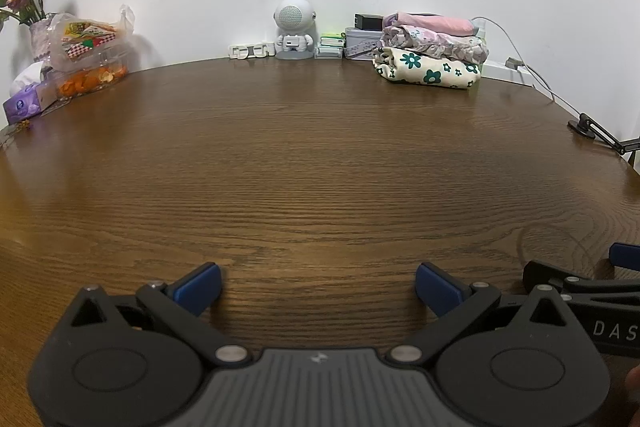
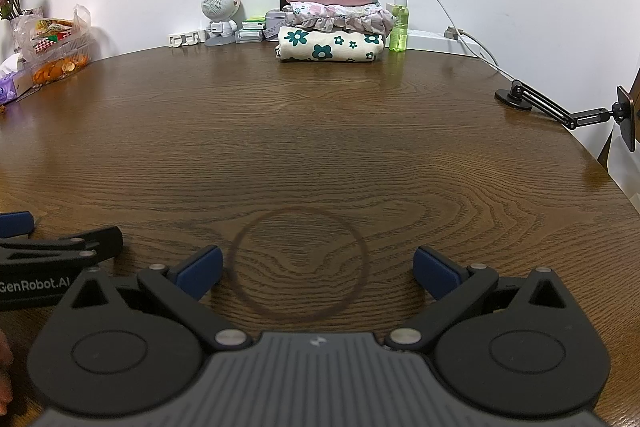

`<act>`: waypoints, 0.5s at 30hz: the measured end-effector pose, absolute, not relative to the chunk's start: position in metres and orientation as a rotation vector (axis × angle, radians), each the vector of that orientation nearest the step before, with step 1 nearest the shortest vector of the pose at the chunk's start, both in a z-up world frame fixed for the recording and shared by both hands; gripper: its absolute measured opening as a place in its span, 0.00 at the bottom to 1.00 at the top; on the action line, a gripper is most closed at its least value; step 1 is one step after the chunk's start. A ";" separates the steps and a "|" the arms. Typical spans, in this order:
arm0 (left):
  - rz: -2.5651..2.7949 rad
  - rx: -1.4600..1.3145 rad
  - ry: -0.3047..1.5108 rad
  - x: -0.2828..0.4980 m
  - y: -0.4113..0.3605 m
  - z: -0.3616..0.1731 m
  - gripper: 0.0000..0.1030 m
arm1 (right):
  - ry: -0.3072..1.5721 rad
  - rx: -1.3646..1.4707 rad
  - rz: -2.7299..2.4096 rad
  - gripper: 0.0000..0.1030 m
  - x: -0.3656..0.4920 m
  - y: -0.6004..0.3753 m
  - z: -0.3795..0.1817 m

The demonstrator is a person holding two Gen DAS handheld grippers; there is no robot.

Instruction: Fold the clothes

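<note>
Holding both tools low over the wooden table [image 1: 320,155], you have the left gripper [image 1: 318,285] and the right gripper [image 2: 318,271] spread wide, nothing between the blue pads [image 2: 202,269] of either. The stack of folded clothes [image 2: 334,27] sits at the far edge against the wall (flowered piece at the bottom, pink on top), well apart from both, beside a green spray bottle [image 2: 399,23].
</note>
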State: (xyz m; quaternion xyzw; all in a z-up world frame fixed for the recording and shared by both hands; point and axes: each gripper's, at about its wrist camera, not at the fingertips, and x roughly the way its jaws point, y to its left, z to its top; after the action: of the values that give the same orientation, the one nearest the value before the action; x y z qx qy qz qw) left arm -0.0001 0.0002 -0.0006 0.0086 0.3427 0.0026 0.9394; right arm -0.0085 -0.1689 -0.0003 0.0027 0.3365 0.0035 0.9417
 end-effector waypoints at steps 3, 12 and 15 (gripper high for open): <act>0.004 0.014 0.699 0.000 0.001 -0.001 1.00 | 0.687 0.006 0.007 0.99 -0.008 -0.169 0.000; 0.004 0.014 0.699 -0.001 0.001 -0.002 1.00 | 0.687 0.006 0.007 0.99 -0.008 -0.169 0.000; 0.004 0.013 0.699 -0.001 0.002 -0.002 1.00 | 0.687 0.006 0.007 0.99 -0.008 -0.169 0.000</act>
State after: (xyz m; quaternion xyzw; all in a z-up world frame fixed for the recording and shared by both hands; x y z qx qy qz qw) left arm -0.0012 0.0016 -0.0015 0.0064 0.3422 0.0018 0.9396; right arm -0.0076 -0.1694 -0.0004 0.0031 0.3367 0.0036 0.9416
